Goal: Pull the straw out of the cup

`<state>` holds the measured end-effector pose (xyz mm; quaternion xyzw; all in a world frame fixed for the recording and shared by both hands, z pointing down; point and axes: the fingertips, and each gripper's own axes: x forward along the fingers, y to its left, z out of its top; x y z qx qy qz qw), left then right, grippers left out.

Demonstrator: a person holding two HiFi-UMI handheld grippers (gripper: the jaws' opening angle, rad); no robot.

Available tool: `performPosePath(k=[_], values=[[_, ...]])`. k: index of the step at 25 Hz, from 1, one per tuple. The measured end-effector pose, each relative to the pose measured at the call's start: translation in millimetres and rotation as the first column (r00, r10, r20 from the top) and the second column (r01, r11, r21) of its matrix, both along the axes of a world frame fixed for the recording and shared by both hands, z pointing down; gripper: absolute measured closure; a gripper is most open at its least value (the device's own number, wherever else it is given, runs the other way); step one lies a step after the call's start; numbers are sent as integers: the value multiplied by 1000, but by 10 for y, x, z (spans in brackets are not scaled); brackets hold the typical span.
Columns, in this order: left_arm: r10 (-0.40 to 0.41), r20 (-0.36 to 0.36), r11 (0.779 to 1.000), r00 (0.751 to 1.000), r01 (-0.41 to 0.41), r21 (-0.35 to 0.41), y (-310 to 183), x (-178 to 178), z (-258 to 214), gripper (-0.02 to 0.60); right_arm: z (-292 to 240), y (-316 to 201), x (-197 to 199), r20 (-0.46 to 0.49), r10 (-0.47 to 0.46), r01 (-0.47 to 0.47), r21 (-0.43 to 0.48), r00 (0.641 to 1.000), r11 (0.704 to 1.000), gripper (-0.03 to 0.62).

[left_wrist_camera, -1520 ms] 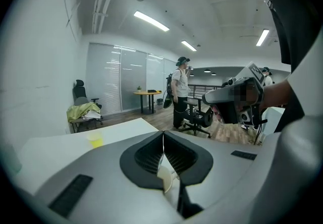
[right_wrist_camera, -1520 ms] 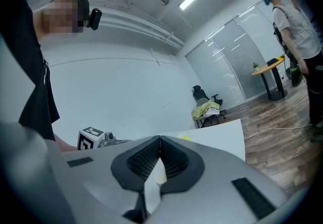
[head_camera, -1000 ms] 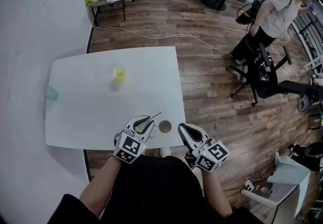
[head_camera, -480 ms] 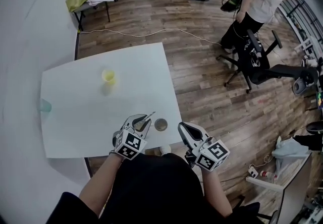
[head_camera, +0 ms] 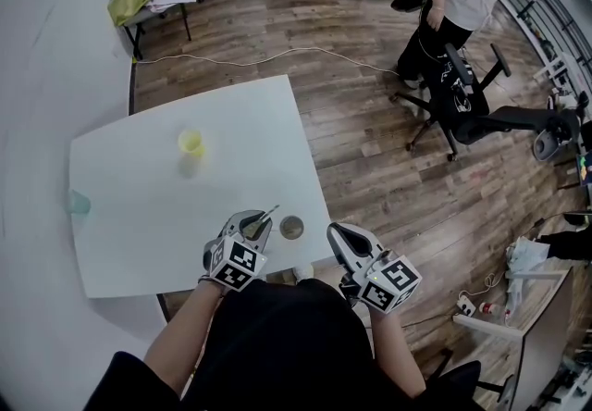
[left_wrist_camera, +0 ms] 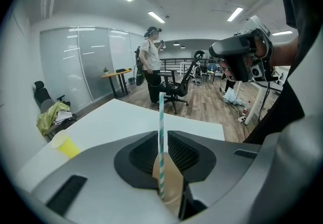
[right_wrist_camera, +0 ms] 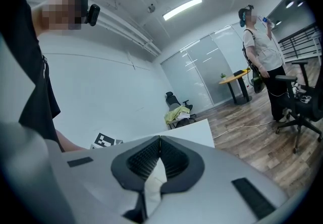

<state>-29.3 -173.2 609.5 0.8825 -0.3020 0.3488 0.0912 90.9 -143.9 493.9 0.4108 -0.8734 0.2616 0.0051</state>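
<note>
My left gripper (head_camera: pixel 260 220) is clamped on the straw (head_camera: pixel 268 215). In the left gripper view its two jaws press the straw (left_wrist_camera: pixel 161 117) from both sides, and the striped straw stands up above the jaw tips. The left gripper is over the near edge of the table (head_camera: pixel 139 242). The cup (head_camera: pixel 291 228) stands on the table near the near right corner, just beside the left gripper on its right side. From the head view the straw looks to be out of the cup; its free end points to the far right, above the cup's left side.

My right gripper (head_camera: pixel 336 232) is off the table, past the near right corner. Its jaws are together with nothing between them (right_wrist_camera: pixel 160 138).

A yellow cup (head_camera: pixel 191 142) stands toward the far side of the table, and a green cup (head_camera: pixel 78 204) at the left edge.
</note>
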Motion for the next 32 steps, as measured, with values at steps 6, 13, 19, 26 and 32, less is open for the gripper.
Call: performPosePath(k=[6, 13, 19, 26, 32], values=[[0, 12, 1000, 1000, 1, -15, -22, -12, 62, 517, 7, -23, 12, 1, 6, -6, 1, 1000, 1000, 577], [1, 22, 1000, 1000, -1, -20, -30, -35, 79, 535, 1, -36, 27, 2, 11, -11, 4, 1000, 1000, 577], [7, 19, 1000, 1000, -6, -11, -27, -31, 20, 546, -2, -37, 26, 7, 12, -12, 7, 1000, 1000, 577], [-24, -14, 999, 1000, 25, 21, -51, -12, -163, 546, -31, -41, 32, 10, -5, 5, 20, 1000, 1000, 577], [-81, -77, 995, 994, 85, 56, -92, -31, -414, 546, -30, -41, -49, 14, -52, 52, 25, 999, 998, 577]])
